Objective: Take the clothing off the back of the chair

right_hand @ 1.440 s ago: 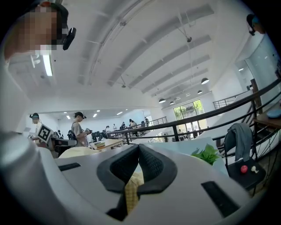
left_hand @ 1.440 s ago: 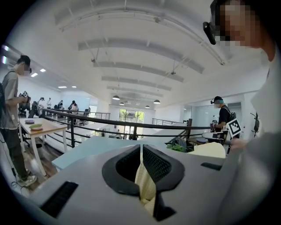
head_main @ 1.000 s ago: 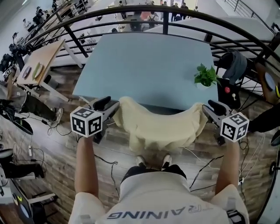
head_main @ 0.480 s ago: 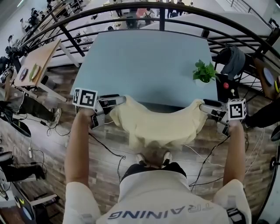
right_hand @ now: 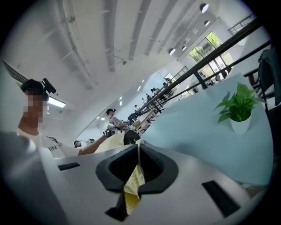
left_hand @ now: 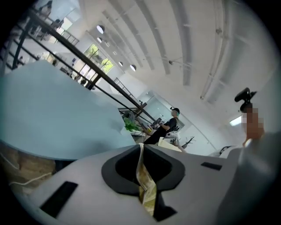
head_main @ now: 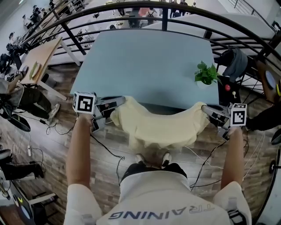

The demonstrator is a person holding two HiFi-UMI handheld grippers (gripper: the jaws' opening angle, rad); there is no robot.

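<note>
Since a second ago both grippers have been rolled. The left marker cube point(head_main: 84, 102) and the right marker cube point(head_main: 238, 115), then seen corner-on with two faces, are now turned so that mainly one face is shown to the head view. The left gripper point(head_main: 117, 102) has also been brought a little nearer the table point(head_main: 149, 61).

The pale yellow clothing point(head_main: 158, 125) is stretched between the two grippers, just in front of the table's near edge. It is held at its left end by the left gripper and at its right end by the right gripper point(head_main: 205, 109). The cloth sags in the middle and hangs in a broad fold above the person's shoes point(head_main: 140, 160). Whatever lies beneath it is hidden.

In the left gripper view, the jaws of the left gripper point(left_hand: 141, 147) are seen closed together on a thin crumpled strip of the clothing point(left_hand: 147, 193) – the fabric is pinched in the seam between the pads and trails out below them. The same is seen in the right gripper view, where the jaws of the right gripper point(right_hand: 138, 147) are pressed tight on a yellow fold of the clothing point(right_hand: 134, 182).

A small potted plant point(head_main: 206, 75) stands on the table's right side, well apart from the cloth, and it is also caught in the right gripper view point(right_hand: 239, 110). A dark curved railing point(head_main: 131, 11) runs behind the table.
</note>
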